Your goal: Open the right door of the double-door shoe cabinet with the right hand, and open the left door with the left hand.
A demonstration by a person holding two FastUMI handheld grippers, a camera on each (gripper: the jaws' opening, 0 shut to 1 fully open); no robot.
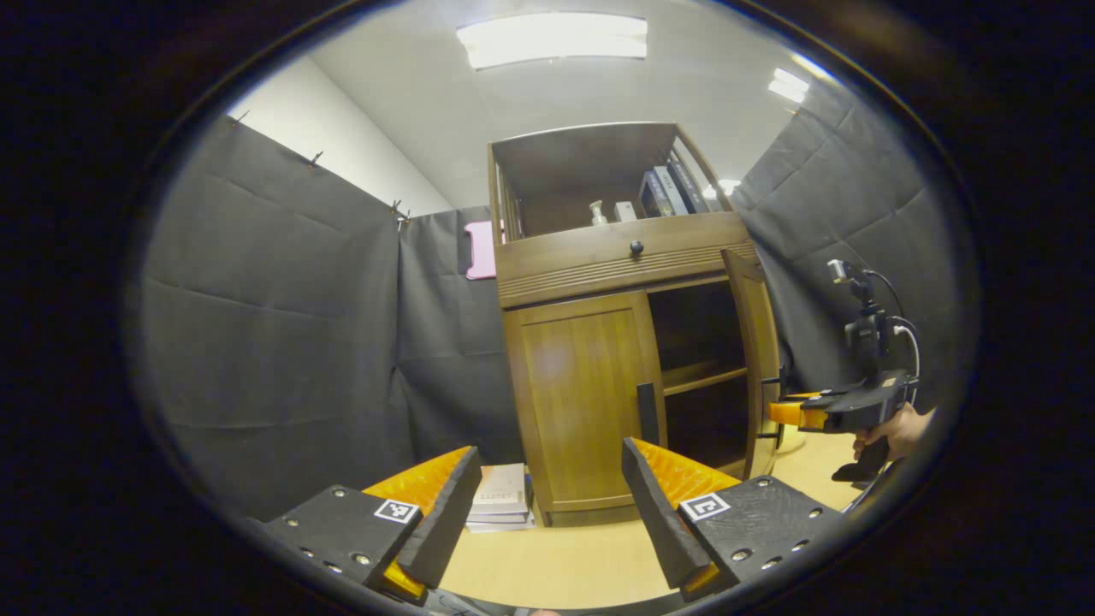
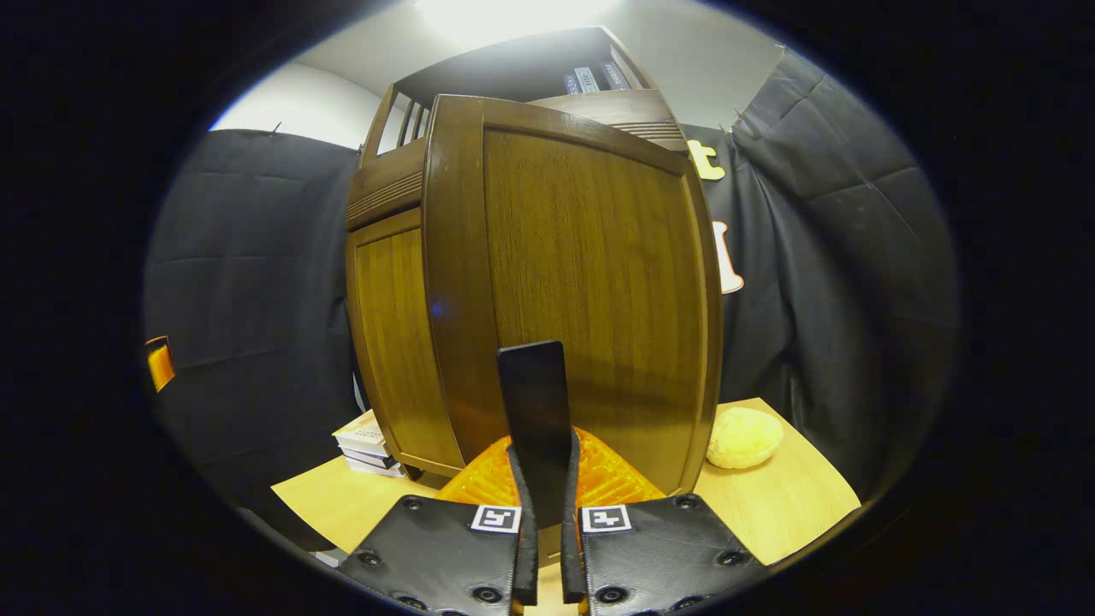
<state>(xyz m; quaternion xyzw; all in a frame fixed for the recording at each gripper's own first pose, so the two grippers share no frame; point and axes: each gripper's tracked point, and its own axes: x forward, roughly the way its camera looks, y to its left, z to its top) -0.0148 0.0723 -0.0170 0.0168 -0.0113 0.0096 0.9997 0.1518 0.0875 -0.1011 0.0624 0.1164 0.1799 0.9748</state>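
Note:
The brown wooden shoe cabinet (image 1: 599, 257) stands ahead on a light wood table. Its left door (image 1: 582, 402) is closed, with a dark upright handle (image 1: 648, 413) at its inner edge. The right door (image 1: 757, 359) is swung out, showing dark shelves inside. My left gripper (image 1: 549, 453) is open and holds nothing, well short of the left door. In the right gripper view the right door (image 2: 590, 282) is close in front, and my right gripper (image 2: 545, 453) is shut on its black handle (image 2: 535, 385). The right gripper (image 1: 783, 413), held by a hand (image 1: 898, 428), also shows at that door's edge in the left gripper view.
A small stack of books (image 1: 500, 496) lies on the table at the cabinet's left foot. A round yellow object (image 2: 744, 438) sits on the table right of the open door. Above the doors is a drawer with a dark knob (image 1: 636, 247). Black cloth walls close in on both sides.

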